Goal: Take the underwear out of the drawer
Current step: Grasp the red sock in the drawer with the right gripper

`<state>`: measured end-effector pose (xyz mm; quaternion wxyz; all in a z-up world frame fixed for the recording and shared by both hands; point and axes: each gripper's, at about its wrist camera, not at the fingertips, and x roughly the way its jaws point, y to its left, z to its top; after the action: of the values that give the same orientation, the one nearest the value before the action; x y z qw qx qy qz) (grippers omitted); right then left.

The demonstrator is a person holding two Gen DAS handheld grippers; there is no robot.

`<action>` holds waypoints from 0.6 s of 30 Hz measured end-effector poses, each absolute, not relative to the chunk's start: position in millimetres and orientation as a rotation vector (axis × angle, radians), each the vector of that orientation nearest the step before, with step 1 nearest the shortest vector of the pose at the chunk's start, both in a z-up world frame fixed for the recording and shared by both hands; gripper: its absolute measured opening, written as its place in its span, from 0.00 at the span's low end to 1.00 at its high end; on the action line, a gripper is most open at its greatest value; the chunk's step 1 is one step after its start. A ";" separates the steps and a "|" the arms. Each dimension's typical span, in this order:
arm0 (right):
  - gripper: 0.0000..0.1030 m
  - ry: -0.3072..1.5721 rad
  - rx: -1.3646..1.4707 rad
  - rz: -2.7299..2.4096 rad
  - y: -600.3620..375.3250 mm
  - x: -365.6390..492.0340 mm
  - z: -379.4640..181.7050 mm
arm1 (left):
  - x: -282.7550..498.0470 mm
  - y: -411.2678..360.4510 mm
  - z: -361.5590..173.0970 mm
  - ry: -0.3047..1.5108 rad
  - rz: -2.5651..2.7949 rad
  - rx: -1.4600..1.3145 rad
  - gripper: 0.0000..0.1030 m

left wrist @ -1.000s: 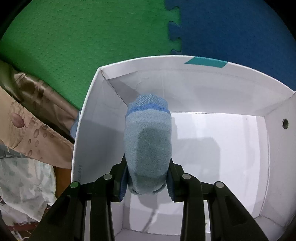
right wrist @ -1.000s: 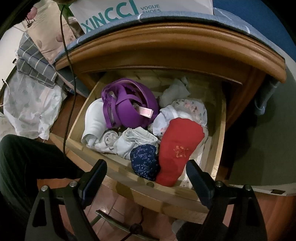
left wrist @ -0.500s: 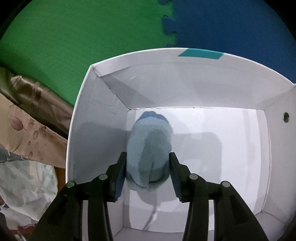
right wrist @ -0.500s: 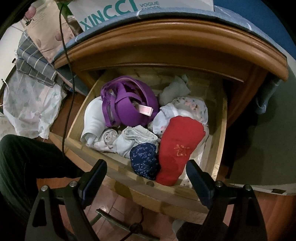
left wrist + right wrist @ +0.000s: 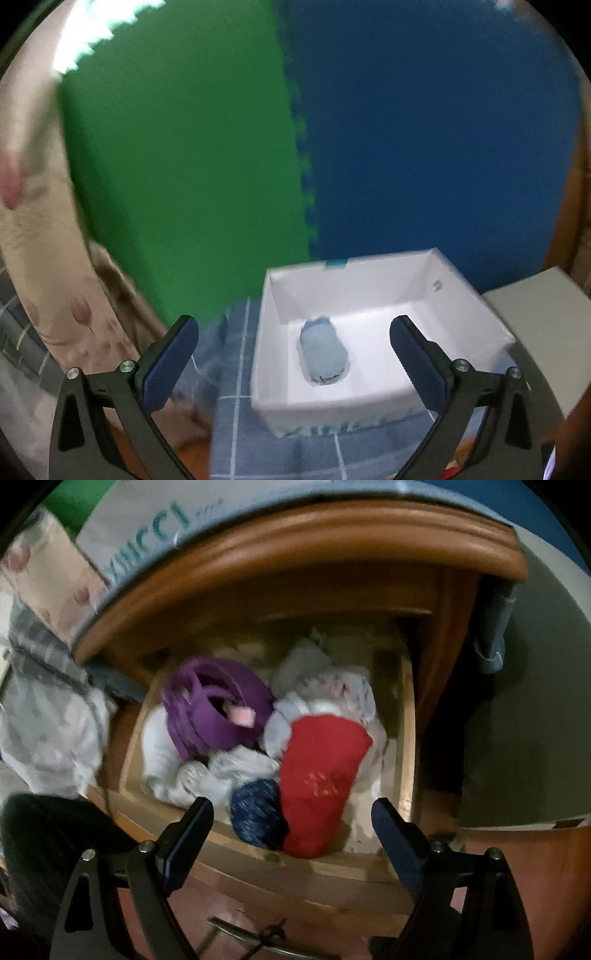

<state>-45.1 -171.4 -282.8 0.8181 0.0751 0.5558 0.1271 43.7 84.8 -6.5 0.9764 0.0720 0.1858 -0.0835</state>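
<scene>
A rolled light-blue underwear piece (image 5: 323, 350) lies on the floor of a white cardboard box (image 5: 469, 306). My left gripper (image 5: 293, 347) hovers well back from the box, its jaws opening wide with nothing between them. In the right wrist view the open wooden drawer (image 5: 295, 864) holds a red piece (image 5: 321, 779), a dark blue speckled roll (image 5: 258, 812), a purple bra (image 5: 214, 709) and white garments (image 5: 162, 753). My right gripper (image 5: 291, 834) hangs open above the drawer's front edge, holding nothing.
The box sits on a blue checked cloth (image 5: 236, 424) before green (image 5: 177, 166) and blue foam mats (image 5: 436, 147). A floral cloth (image 5: 40, 258) hangs left, a grey box (image 5: 543, 332) stands right. A person's dark-clothed leg (image 5: 48, 834) is left of the drawer. The cabinet's wooden top (image 5: 295, 550) overhangs it.
My left gripper let go of the light-blue piece, which now lies in the box, then opened wide and pulled back and up. The right gripper stayed over the drawer.
</scene>
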 end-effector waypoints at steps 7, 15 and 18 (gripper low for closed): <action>0.87 1.228 0.110 0.200 -151.6 -28.6 -295.1 | -37.5 148.1 -96.6 0.321 -0.138 0.015 1.00; 0.87 1.380 0.205 -0.038 -150.6 17.1 -346.4 | -27.0 173.3 -130.5 0.449 -0.201 -0.201 1.00; 0.69 1.410 0.210 -0.046 -150.5 22.8 -355.5 | -22.1 173.6 -129.4 0.466 -0.231 -0.221 1.00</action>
<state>22.8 -150.5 -355.5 0.7561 0.0965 0.6469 -0.0210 -22.1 173.6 -129.4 0.9604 -0.1089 0.2298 -0.1140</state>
